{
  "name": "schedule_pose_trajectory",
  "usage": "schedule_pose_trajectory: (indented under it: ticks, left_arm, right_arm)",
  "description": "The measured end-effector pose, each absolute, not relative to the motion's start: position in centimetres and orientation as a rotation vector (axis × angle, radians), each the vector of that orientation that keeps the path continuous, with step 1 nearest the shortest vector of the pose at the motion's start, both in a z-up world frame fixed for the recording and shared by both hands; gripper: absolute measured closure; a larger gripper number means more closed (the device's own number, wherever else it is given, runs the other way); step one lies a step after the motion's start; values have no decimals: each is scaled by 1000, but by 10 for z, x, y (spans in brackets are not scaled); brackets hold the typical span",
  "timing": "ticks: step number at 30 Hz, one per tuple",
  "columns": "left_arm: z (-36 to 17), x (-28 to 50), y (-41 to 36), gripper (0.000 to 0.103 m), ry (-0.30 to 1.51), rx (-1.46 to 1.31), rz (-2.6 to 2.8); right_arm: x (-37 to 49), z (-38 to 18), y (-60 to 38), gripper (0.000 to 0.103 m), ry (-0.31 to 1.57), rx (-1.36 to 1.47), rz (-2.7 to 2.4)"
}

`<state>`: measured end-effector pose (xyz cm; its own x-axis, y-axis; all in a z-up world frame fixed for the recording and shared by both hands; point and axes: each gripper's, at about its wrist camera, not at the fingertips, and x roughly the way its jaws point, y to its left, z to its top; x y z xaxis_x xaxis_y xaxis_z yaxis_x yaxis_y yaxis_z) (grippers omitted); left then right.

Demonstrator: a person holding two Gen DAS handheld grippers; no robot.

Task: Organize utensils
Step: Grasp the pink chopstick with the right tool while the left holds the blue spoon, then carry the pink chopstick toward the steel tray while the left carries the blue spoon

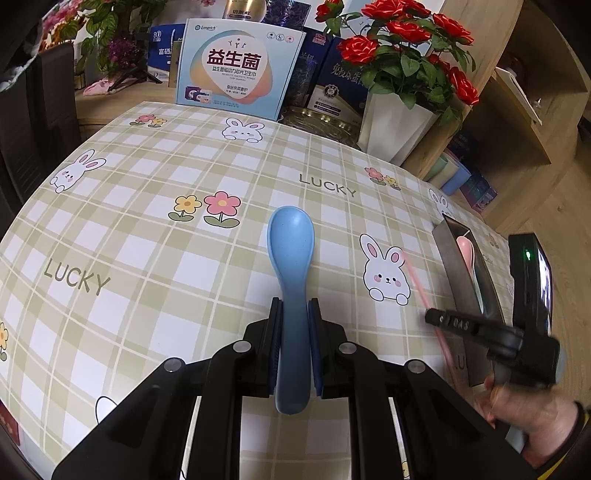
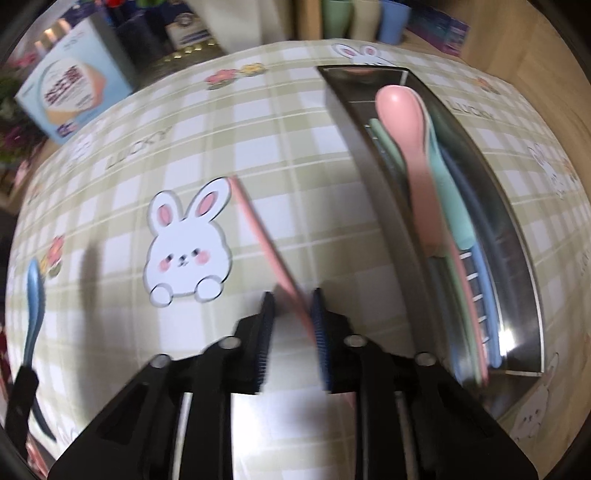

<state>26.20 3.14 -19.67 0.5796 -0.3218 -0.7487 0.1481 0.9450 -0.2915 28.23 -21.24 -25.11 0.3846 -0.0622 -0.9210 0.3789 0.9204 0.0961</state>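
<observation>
My left gripper (image 1: 294, 306) is shut on the handle of a blue spoon (image 1: 291, 254), its bowl pointing away over the checked tablecloth; the spoon also shows at the left of the right wrist view (image 2: 34, 299). A pink chopstick (image 2: 266, 240) lies on the cloth between the open jaws of my right gripper (image 2: 291, 299), leaning against the right pad; the view is blurred. It also shows in the left wrist view (image 1: 417, 284). To its right a steel tray (image 2: 517, 229) holds a pink spoon (image 2: 410, 155), a green spoon (image 2: 450, 192) and other utensils.
A light blue box (image 1: 236, 66) and dark boxes stand at the table's far edge, with a white vase of red roses (image 1: 402, 66) at the back right. Wooden shelves (image 1: 517, 92) and pastel cups (image 2: 369, 18) are beyond the table.
</observation>
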Motion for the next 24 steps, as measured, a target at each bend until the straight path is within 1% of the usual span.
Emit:
schedule_pose_trajectory:
  ticks: [8,24]
  left_arm:
    - [-202,255,26,89,927,-211,-289]
    - [-219,245,17,89,958,-219,-309]
  right_arm:
    - [262,-256,-210,96,1085,229,-138]
    - [233,-257,-210,96,1063,200,2]
